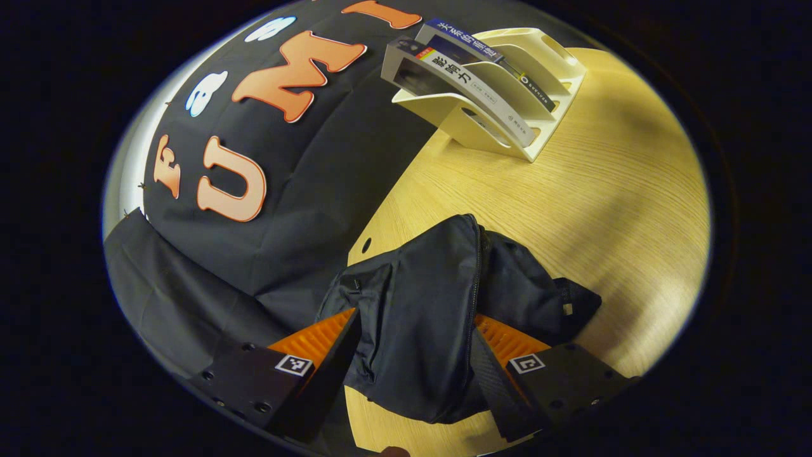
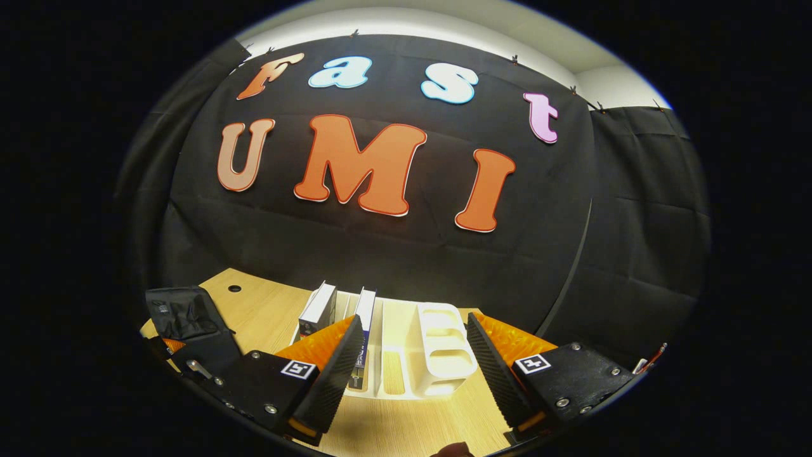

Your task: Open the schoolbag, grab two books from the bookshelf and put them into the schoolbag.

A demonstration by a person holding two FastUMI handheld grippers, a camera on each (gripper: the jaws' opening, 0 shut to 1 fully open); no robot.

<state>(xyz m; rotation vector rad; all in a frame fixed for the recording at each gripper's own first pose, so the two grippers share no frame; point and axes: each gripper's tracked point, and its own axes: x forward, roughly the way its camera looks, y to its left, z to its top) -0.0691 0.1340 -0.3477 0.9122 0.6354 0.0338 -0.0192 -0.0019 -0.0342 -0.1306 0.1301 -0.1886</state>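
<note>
Starting with the left gripper view: the left tool (image 1: 415, 355) has its fingers spread wide with the black schoolbag (image 1: 438, 317) bunched between them. The fabric fills the gap, but I cannot tell whether either finger actually presses on it. The bag lies slumped on the wooden tabletop (image 1: 602, 209), and a zipper line (image 1: 477, 279) runs up its middle toward twelve o'clock. It looks closed along the stretch I can see, so I would judge the opening step is only beginning, if begun at all.

Further up that view, at about one o'clock, the cream bookshelf (image 1: 539, 101) stands well apart from the bag. Two books sit in its slots: a pale-spined book (image 1: 476, 92) in a near slot and a blue book (image 1: 460, 39) just behind it. Neither has been taken.

In the right gripper view, the schoolbag (image 2: 181, 311) shows at around nine o'clock, dark and crumpled at the tabletop's (image 2: 266, 317) edge. The right tool (image 2: 412, 358) is wide apart and carries nothing. It points straight at the bookshelf (image 2: 441, 352), which lies between its fingers, near but not touched as far as I can see. The two books (image 2: 320, 304) stand upright in the left-hand slots, toward eleven o'clock of the tool; the right-hand slots are bare.

By my reckoning nearly everything is left: unzip the bag, lift each book out, and drop both inside. The right tool appears poised for the first book.
</note>
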